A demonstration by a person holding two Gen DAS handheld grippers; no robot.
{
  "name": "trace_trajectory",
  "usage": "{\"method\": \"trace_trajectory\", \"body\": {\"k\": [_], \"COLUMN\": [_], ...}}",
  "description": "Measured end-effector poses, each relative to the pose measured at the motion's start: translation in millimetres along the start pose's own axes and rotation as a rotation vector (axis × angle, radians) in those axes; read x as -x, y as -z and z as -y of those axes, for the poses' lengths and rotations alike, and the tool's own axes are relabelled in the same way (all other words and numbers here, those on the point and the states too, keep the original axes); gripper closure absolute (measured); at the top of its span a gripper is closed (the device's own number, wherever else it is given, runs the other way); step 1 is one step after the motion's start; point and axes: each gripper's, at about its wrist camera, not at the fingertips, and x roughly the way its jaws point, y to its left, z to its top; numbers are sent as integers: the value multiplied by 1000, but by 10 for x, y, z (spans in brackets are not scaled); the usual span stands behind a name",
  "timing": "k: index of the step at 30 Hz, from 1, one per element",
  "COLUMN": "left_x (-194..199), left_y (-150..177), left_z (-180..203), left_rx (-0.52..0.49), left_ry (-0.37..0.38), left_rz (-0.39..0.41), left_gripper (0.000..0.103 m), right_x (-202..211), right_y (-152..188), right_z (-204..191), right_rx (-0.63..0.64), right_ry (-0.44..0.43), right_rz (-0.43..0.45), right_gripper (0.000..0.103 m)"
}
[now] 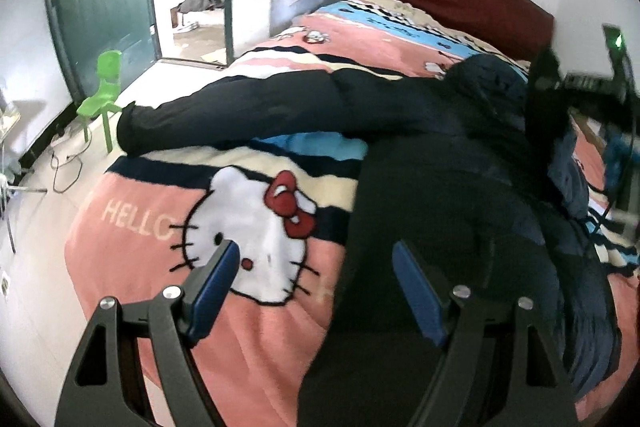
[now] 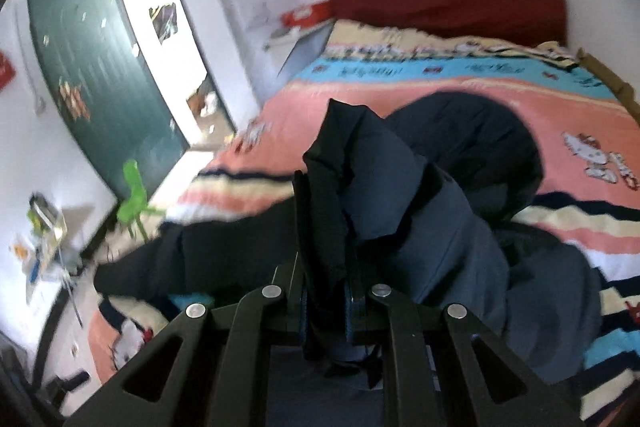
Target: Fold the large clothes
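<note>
A dark padded jacket [image 1: 420, 155] is spread across the bed [image 1: 280, 327], on a pink cartoon-cat blanket [image 1: 168, 187], with one sleeve [image 1: 224, 115] stretched out toward the bed's edge. A fold of the jacket [image 2: 340, 195] is pinched and lifted between the closed jaws of the right gripper [image 2: 326, 307]. The left gripper [image 1: 316, 287] is held with jaws wide and empty over the blanket, the jacket's hem just beside its right-hand finger [image 1: 416, 291]. A green chair [image 1: 102, 95] is seen on the floor.
</note>
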Motion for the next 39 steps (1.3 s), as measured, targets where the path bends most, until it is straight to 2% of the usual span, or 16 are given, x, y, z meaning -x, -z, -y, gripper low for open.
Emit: {"method": "trace_trajectory", "body": {"k": [3, 8, 11, 13, 14, 15, 16, 22, 26, 32, 39], "left_x": [-18, 48, 73, 111, 145, 178, 224, 403, 443, 351, 160], "left_y": [3, -7, 2, 22, 34, 46, 61, 69, 64, 7, -323], "left_z": [-73, -103, -148, -180, -199, -212, -225, -229, -165, 120, 709], "left_rx": [17, -9, -5, 3, 6, 5, 1, -15, -37, -95, -202], "left_ry": [-4, -18, -2, 0, 4, 8, 12, 28, 53, 81, 99], "left_rz": [2, 8, -9, -12, -9, -6, -1, 18, 19, 4, 19], "left_gripper": [25, 25, 25, 25, 25, 25, 25, 25, 25, 25, 25], "right_x": [-296, -654, -766, -791, -773, -741, -677, -237, 56, 570, 1016], "right_y": [251, 595, 727, 783, 793, 793, 796, 735, 716, 734, 753], "right_z": [-184, -377, -440, -487, -502, -520, -551, -704, -686, -231, 528], "right_rx": [46, 77, 88, 94, 91, 90, 90, 94, 106, 81, 1], "right_ry": [13, 39, 56, 62, 61, 64, 61, 26, 42, 133, 273], "right_rz": [-72, -170, -211, -225, -223, -218, -206, -143, -108, -68, -29], "right_gripper": [89, 88, 81, 69, 59, 47, 45, 44, 43, 43, 43]}}
